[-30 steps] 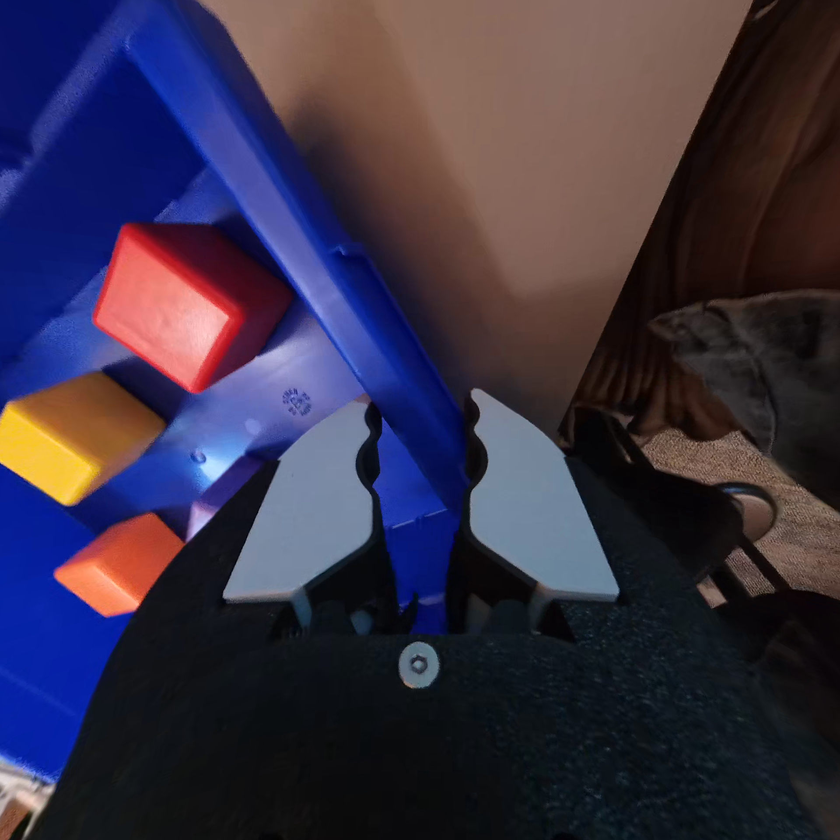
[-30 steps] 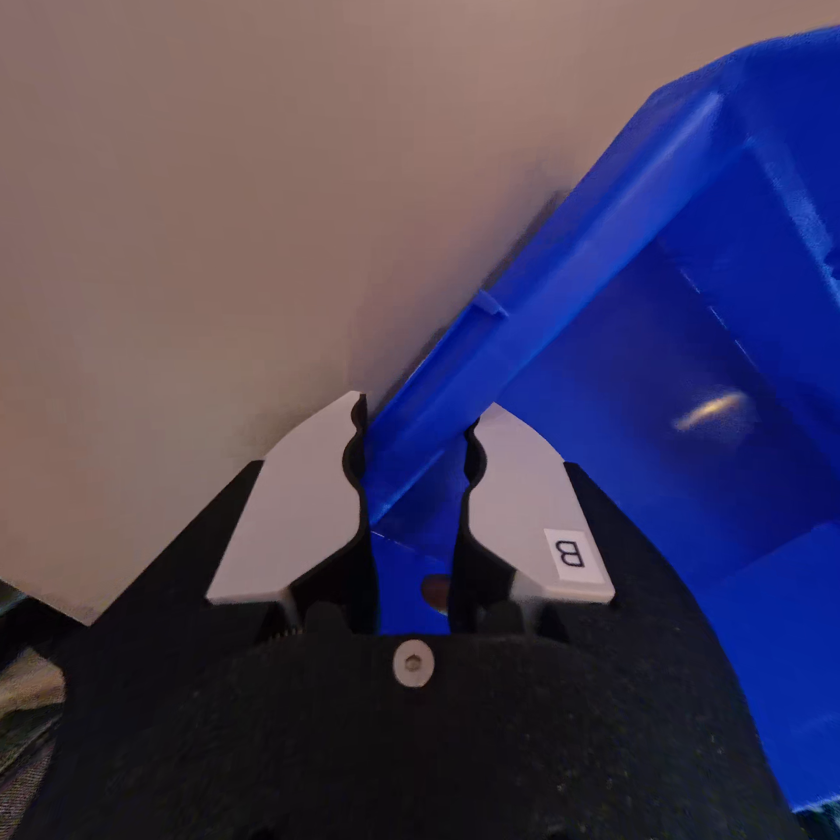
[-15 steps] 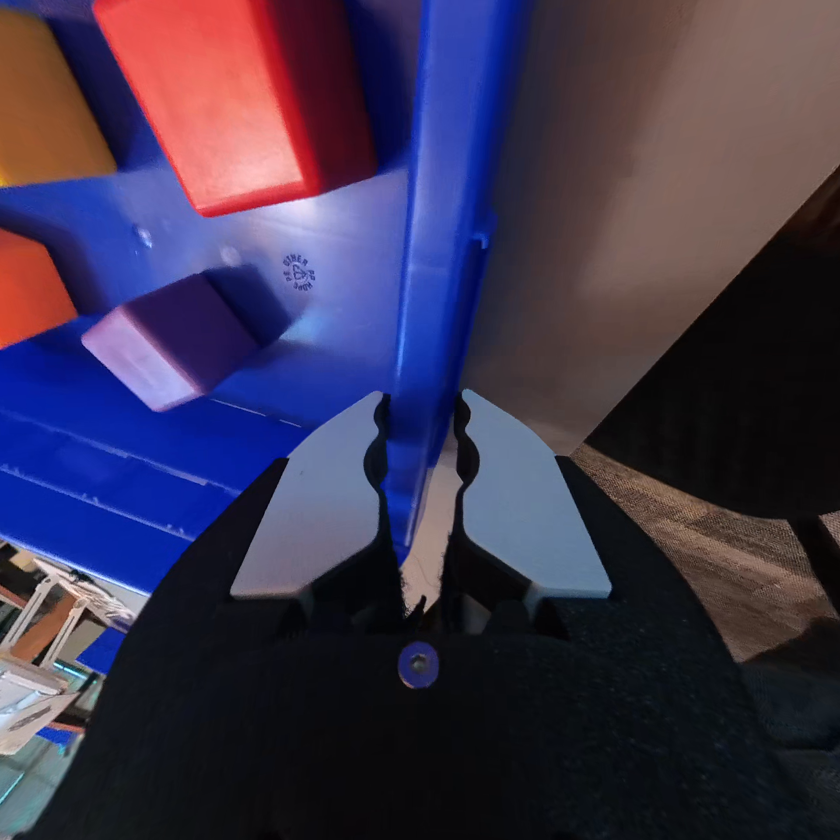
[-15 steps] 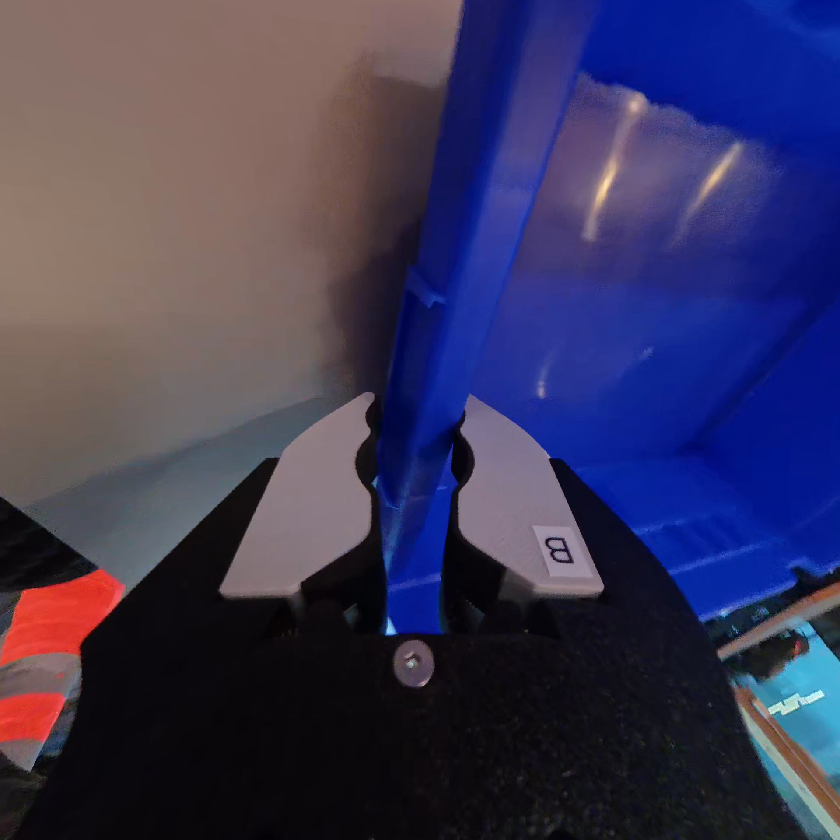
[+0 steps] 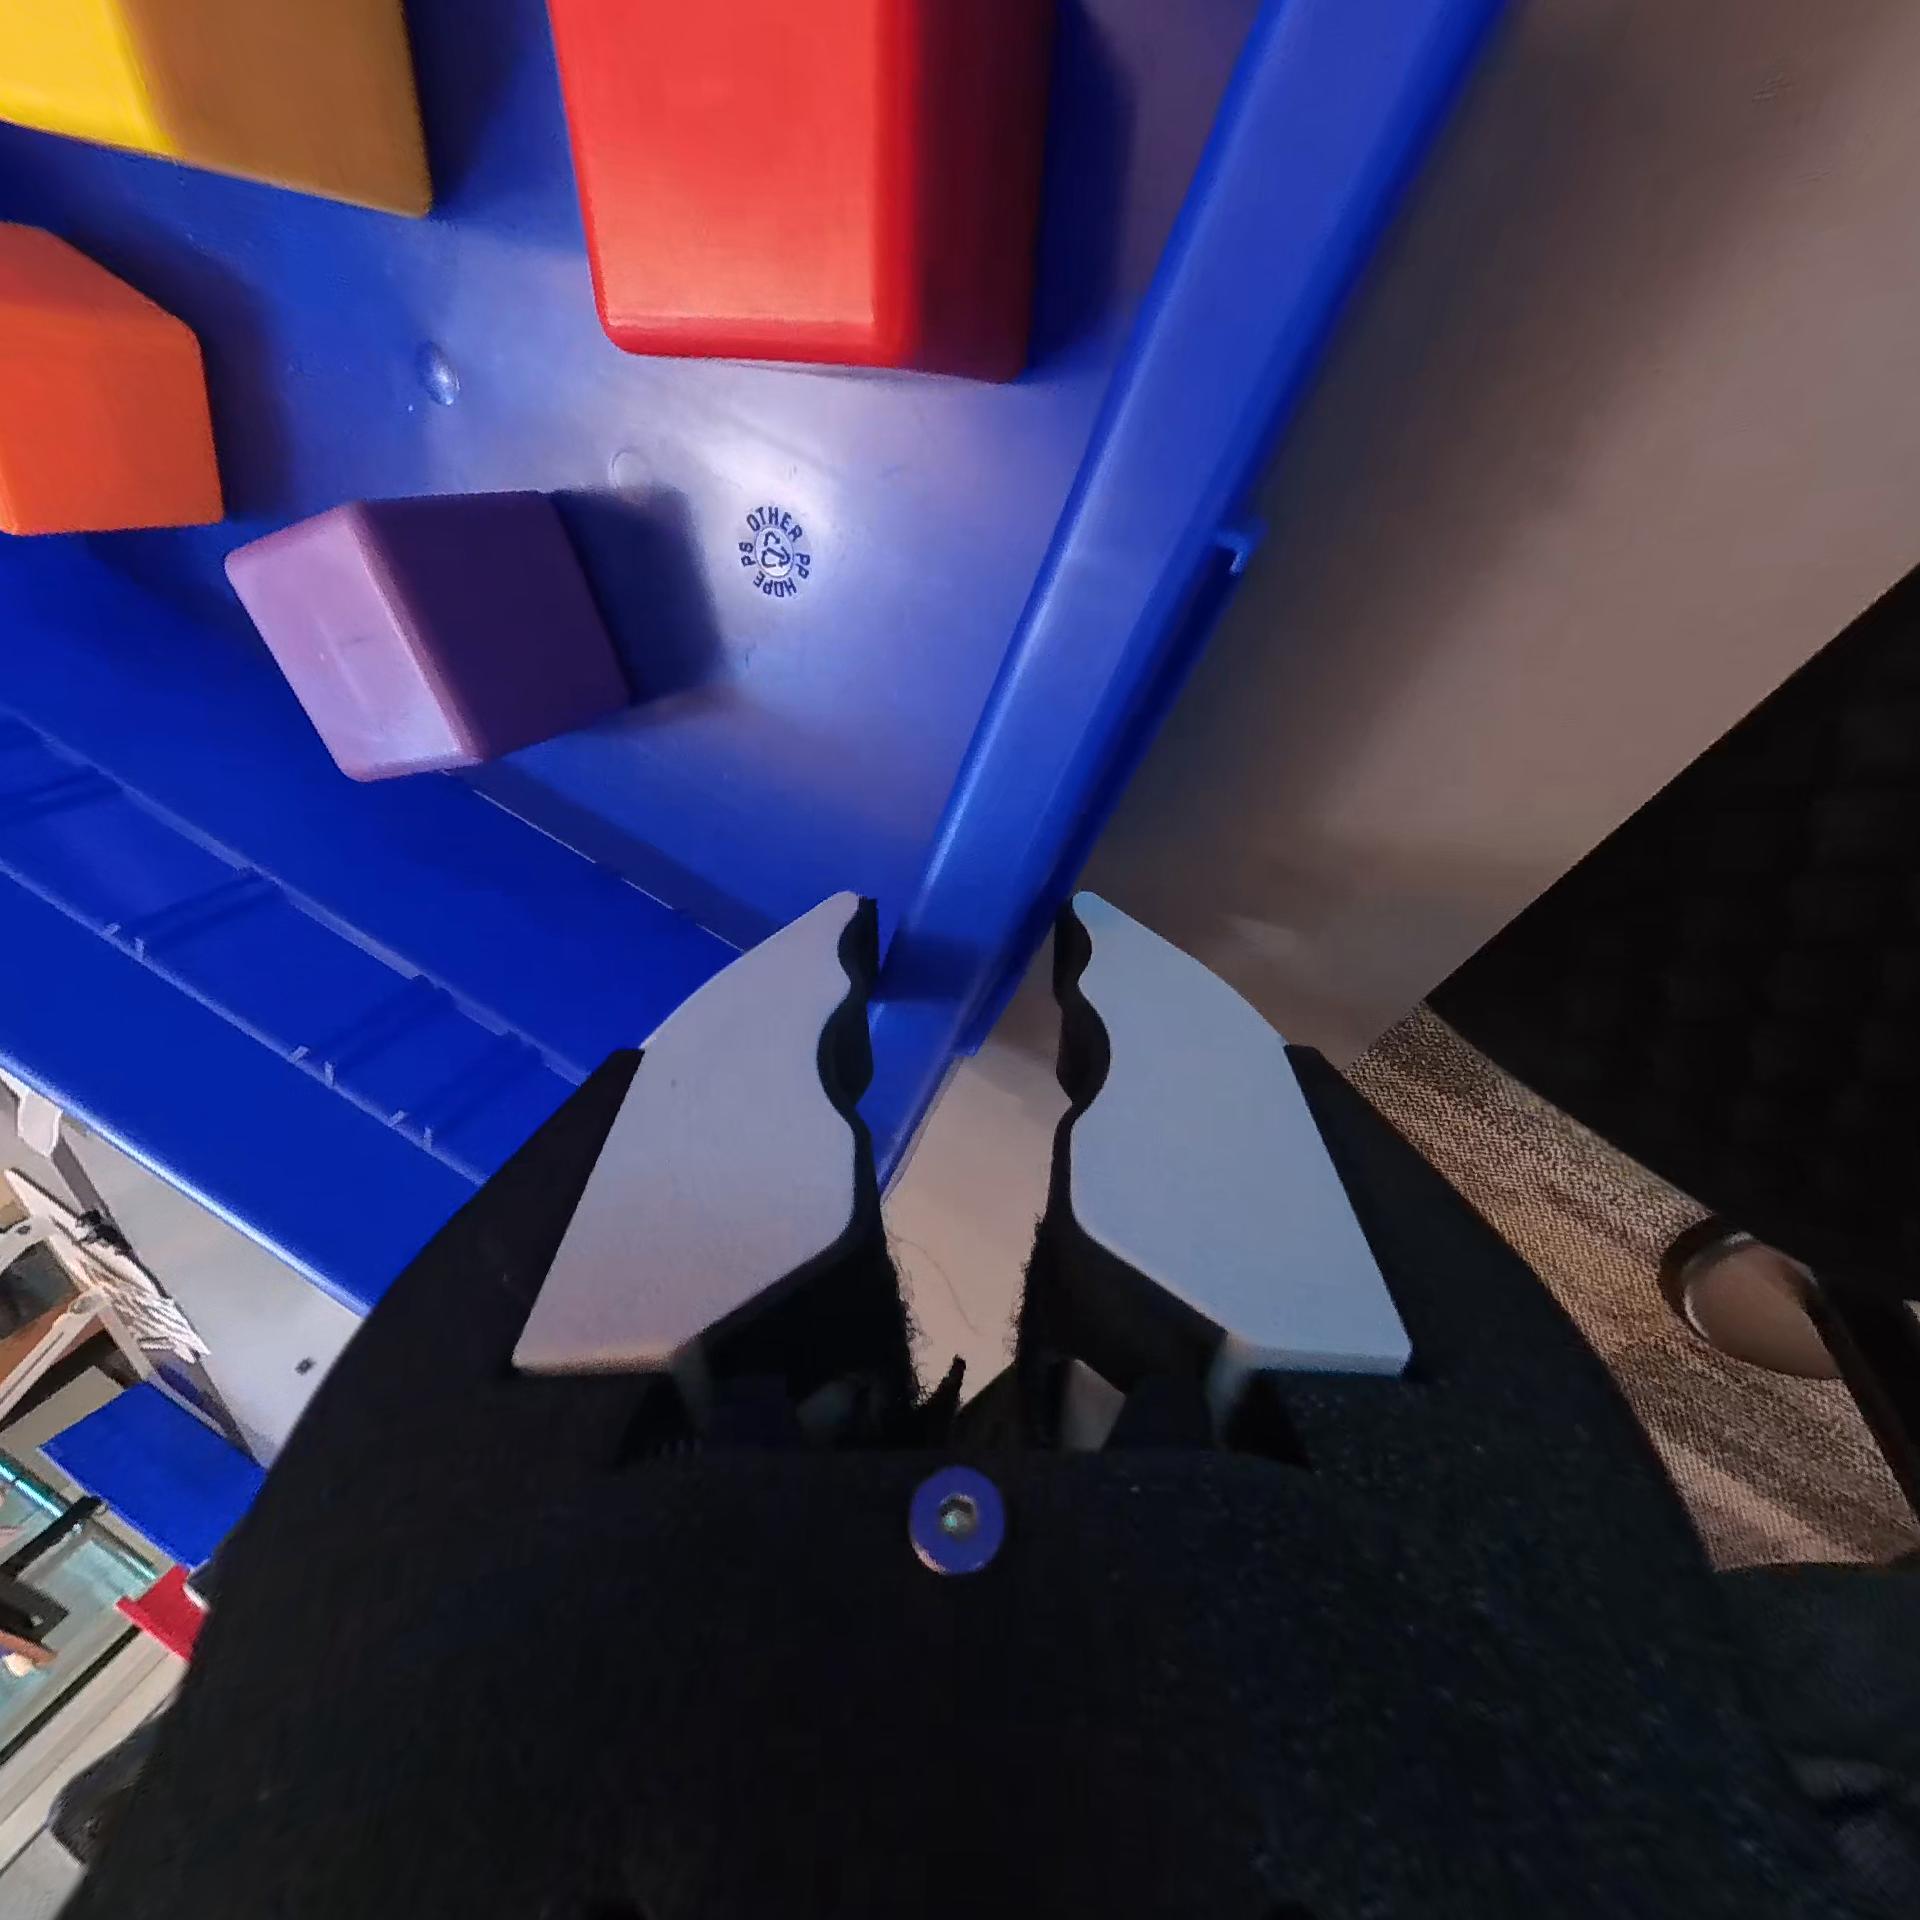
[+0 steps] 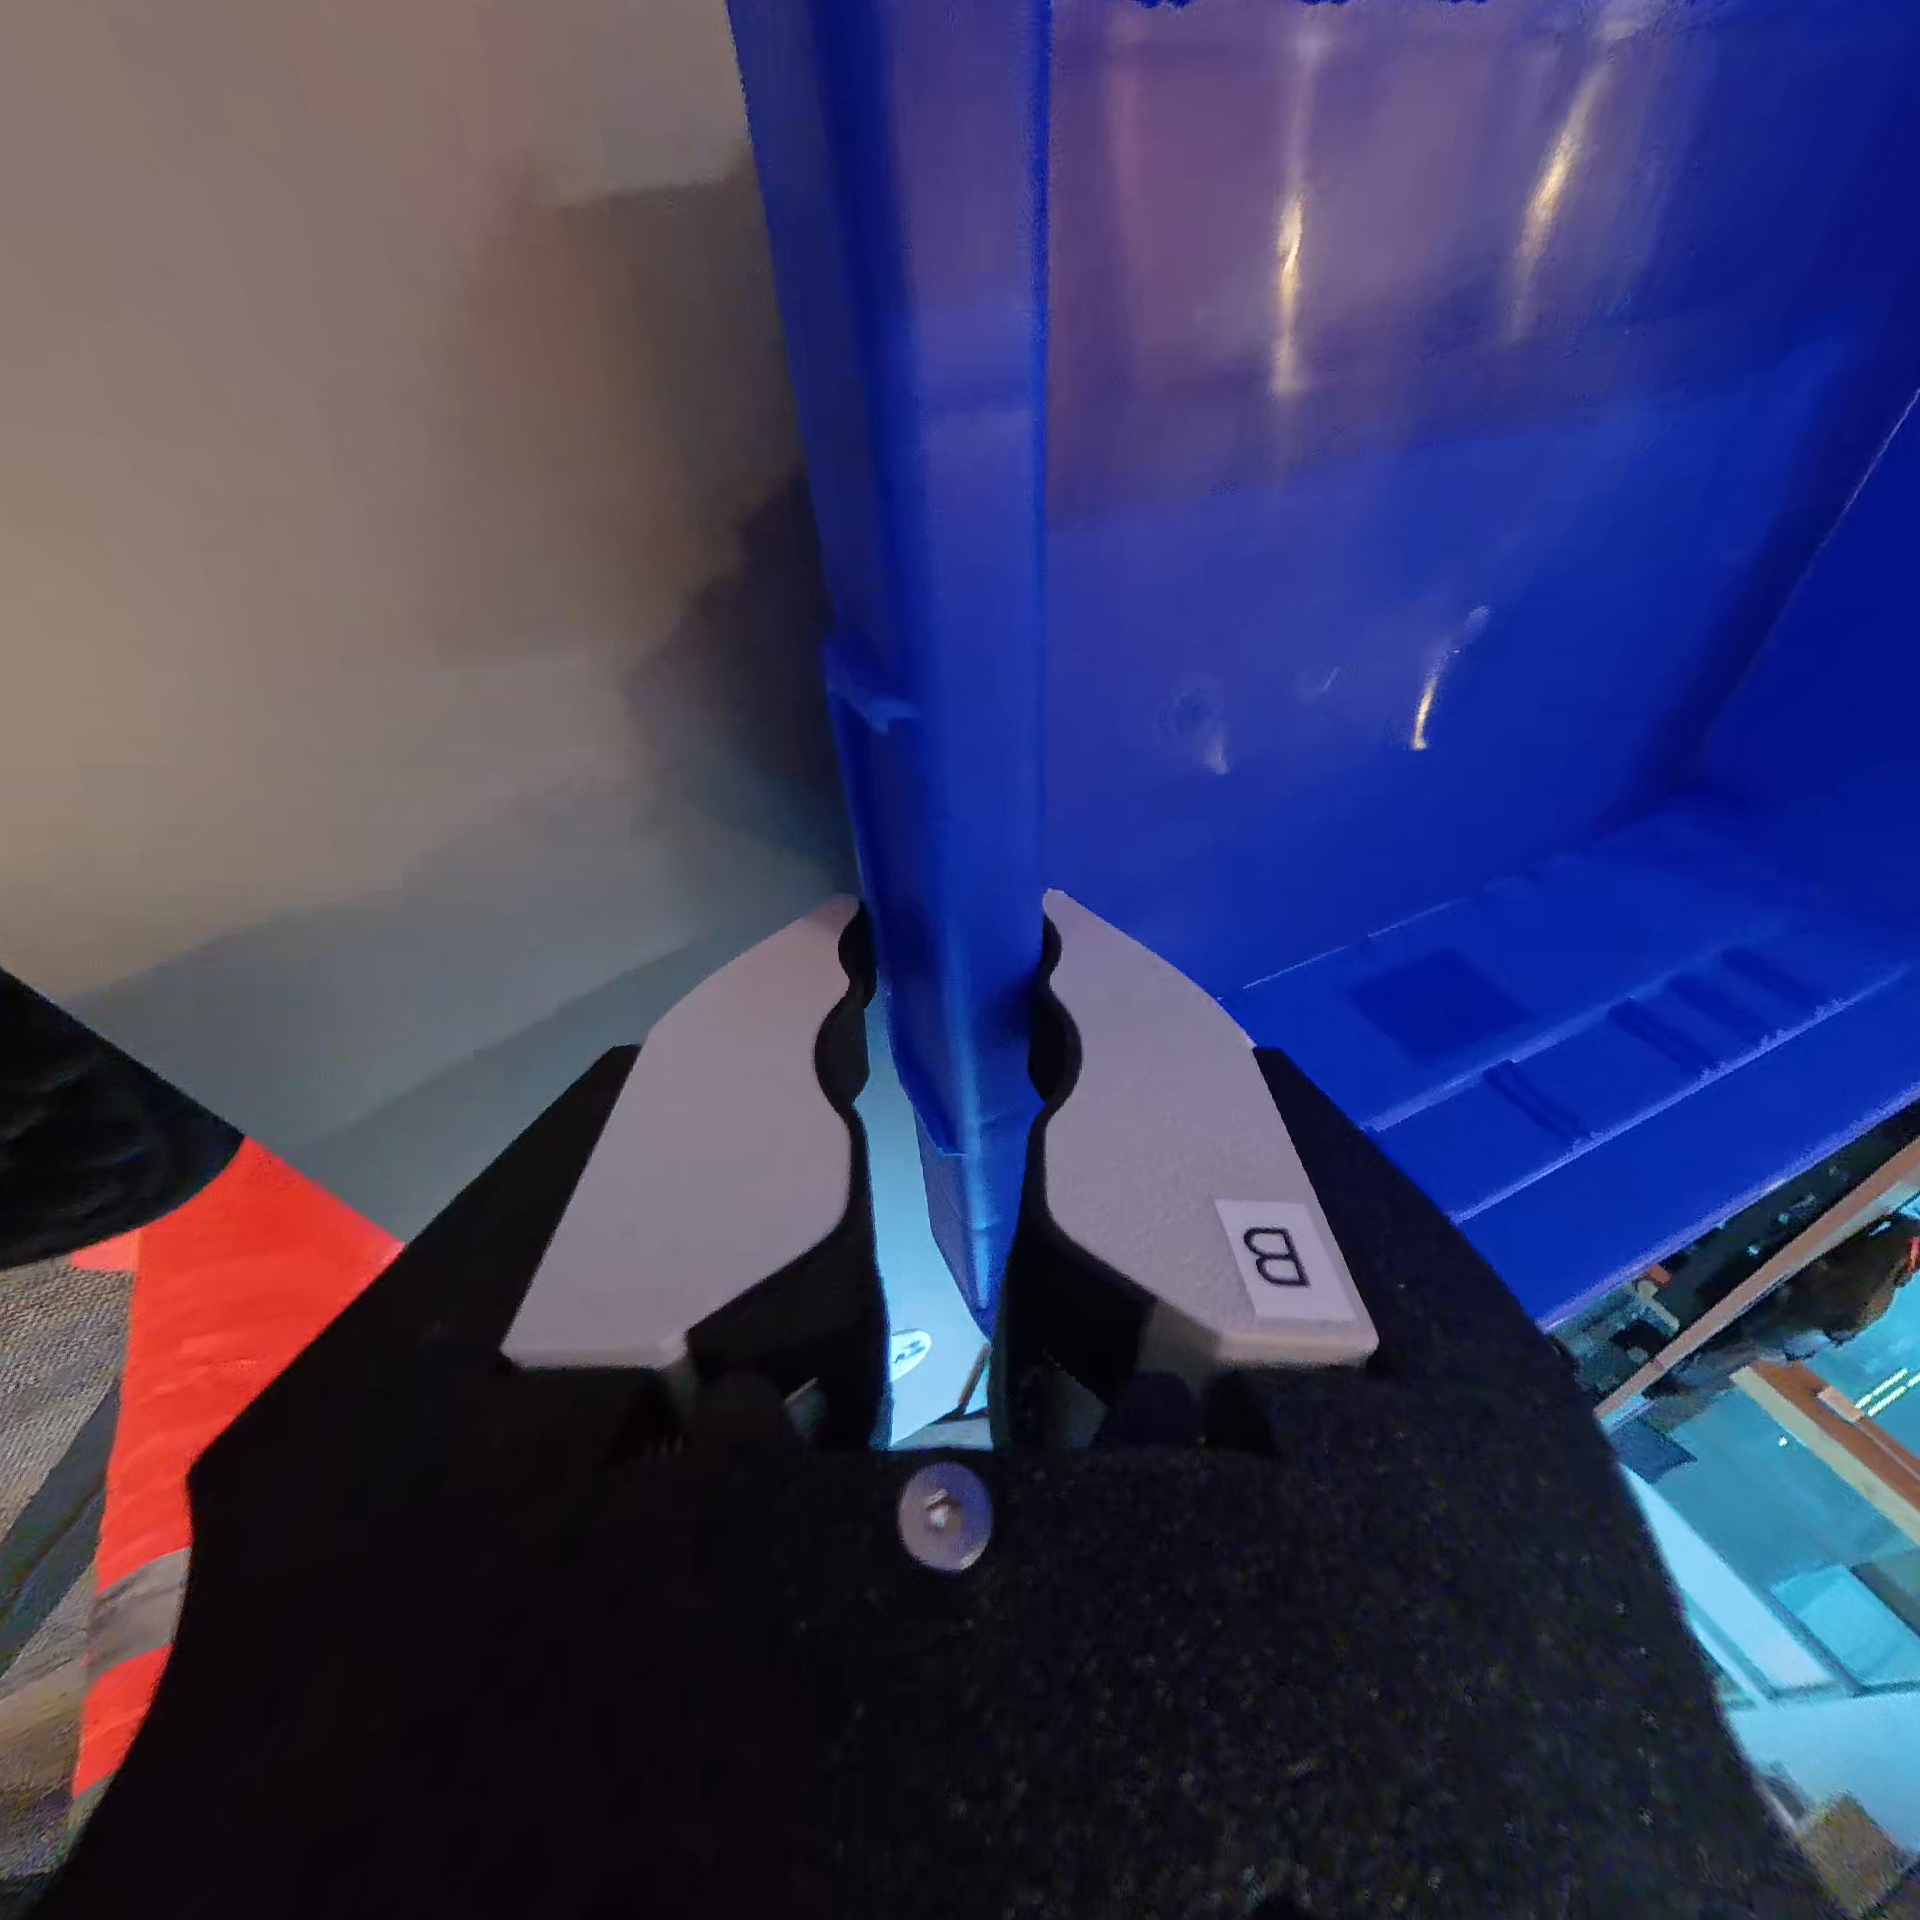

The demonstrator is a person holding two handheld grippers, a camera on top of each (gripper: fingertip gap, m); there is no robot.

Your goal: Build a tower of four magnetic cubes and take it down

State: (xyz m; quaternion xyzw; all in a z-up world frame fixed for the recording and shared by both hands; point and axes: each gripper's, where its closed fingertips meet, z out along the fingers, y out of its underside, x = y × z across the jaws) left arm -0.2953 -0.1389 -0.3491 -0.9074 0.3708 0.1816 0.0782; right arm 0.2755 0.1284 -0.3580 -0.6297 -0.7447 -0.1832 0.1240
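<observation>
The left hand-held gripper [image 5: 961,997] straddles the corner rim of a blue bin [image 5: 1091,665]: its left pad touches the rim, while its right pad stands clear, a gap showing. The right hand-held gripper [image 6: 951,987] is clamped on the bin's other side wall [image 6: 935,520], both pads pressing. That wall's long axis runs straight away from the fingers. Inside, on the bin floor, lie the cubes: purple cube [image 5: 426,634] nearest, turned askew; red cube [image 5: 790,166], orange cube [image 5: 94,395] and yellow cube [image 5: 208,83] farther off. The bench [image 5: 1558,468] lies beside.
</observation>
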